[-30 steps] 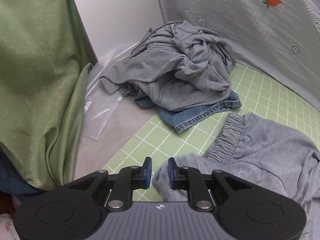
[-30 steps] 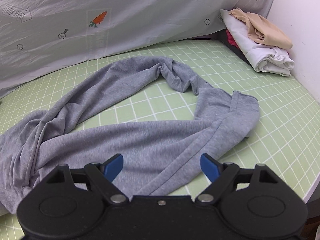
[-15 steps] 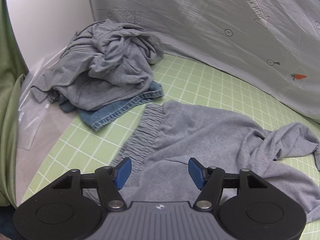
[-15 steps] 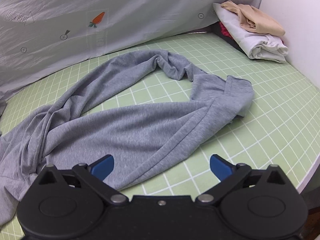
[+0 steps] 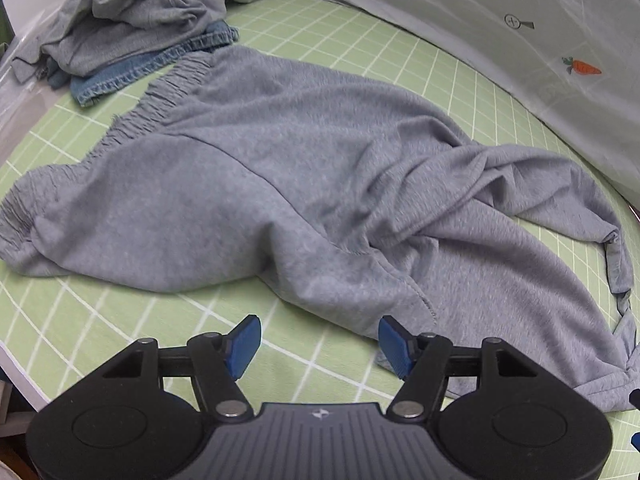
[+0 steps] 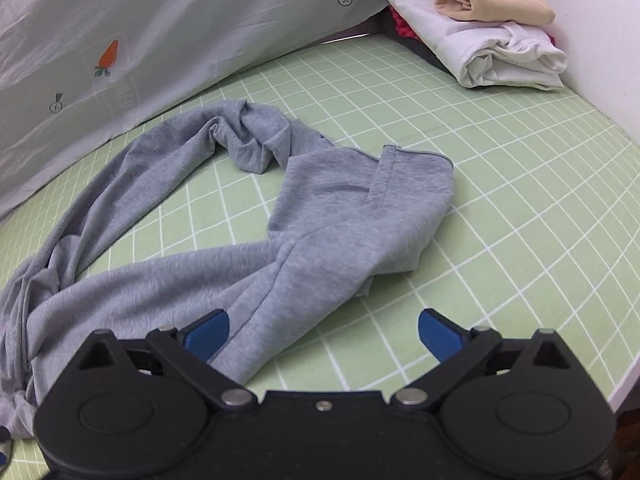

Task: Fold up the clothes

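On the green grid mat [image 5: 400, 52] lie grey sweatpants [image 5: 260, 184], spread loosely and unfolded. Only the left wrist view shows their gathered waistband [image 5: 156, 104], which runs along the left side toward the mat's near left edge, and beyond it a heap [image 5: 132, 12] of grey clothes on top of blue denim [image 5: 152, 68] at the far left corner. Only the right wrist view shows where the legs end: one leg curls away to a crumpled end [image 6: 248, 140] near the grey sheet [image 6: 180, 32] with carrot prints, the other lies nearer with its cuff [image 6: 404, 184] doubled over. That view alone also shows a folded stack [image 6: 488, 36] of white and beige cloth in the far right corner against the wall.

Bare mat lies open to the right of the cuff, out to the mat's right edge, and between the two legs. In the left wrist view a strip of bare mat runs along the near edge in front of the pants' seat.

The left gripper [image 5: 320, 340] is released, its blue pads spread wide with nothing between them; it hovers over bare mat, with the hemmed edge of the pants just beyond its right pad. The right gripper [image 6: 324, 332] is likewise spread wide and empty; the near leg runs under its left pad [image 6: 208, 336], while its right pad sits over bare mat.
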The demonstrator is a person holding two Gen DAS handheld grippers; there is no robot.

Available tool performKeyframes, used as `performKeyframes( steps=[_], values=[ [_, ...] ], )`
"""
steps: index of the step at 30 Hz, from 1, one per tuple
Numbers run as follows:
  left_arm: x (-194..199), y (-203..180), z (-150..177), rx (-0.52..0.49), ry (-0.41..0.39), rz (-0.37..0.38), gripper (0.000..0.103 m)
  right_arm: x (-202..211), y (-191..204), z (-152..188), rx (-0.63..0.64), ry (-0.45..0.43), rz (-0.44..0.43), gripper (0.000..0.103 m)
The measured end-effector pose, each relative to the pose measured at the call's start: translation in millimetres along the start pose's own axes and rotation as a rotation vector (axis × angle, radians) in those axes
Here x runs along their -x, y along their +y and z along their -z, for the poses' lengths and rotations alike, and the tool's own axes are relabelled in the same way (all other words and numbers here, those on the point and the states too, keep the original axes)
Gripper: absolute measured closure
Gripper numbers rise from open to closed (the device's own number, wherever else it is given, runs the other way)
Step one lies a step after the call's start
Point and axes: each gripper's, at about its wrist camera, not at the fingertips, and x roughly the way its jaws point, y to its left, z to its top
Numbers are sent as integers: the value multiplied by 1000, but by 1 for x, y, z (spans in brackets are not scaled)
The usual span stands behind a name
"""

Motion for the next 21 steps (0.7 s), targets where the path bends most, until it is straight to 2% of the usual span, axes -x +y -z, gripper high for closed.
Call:
performKeyframes(
  steps=[3, 6, 7, 8, 9, 10, 11, 12, 13, 18, 21],
  values=[
    [-15, -16, -2, 6, 14, -37, 37, -16, -5, -12, 3, 24, -8, 13],
    [-29, -28, -3, 9, 33, -70, 37, -29, -5, -15, 19, 62, -29, 30],
    [-32, -32, -4, 4, 35, -74, 37, -31, -5, -14, 19, 69, -38, 37],
    [-34, -35, -4, -5, 27, -74, 37, -33, -6, -13, 20, 77, -48, 51],
    [-34, -37, -4, -18, 15, -77, 39, -35, -6, -12, 20, 85, -57, 60],
    [-33, -39, -4, -30, 4, -84, 49, -37, -6, -11, 20, 93, -66, 74],
    [-33, -41, -4, -43, -7, -90, 64, -39, -7, -11, 21, 101, -76, 87],
    [-30, -40, -3, -51, -16, -95, 85, -33, -9, -8, 25, 96, -83, 92],
    [-23, -38, -1, -55, -23, -98, 93, -26, -13, -6, 31, 88, -90, 93],
    [10, -25, 9, -75, -56, -114, 96, 12, -28, 6, 58, 52, -126, 96],
    [29, -17, 15, -86, -76, -123, 96, 53, -42, 14, 99, 35, -140, 96]
  ],
)
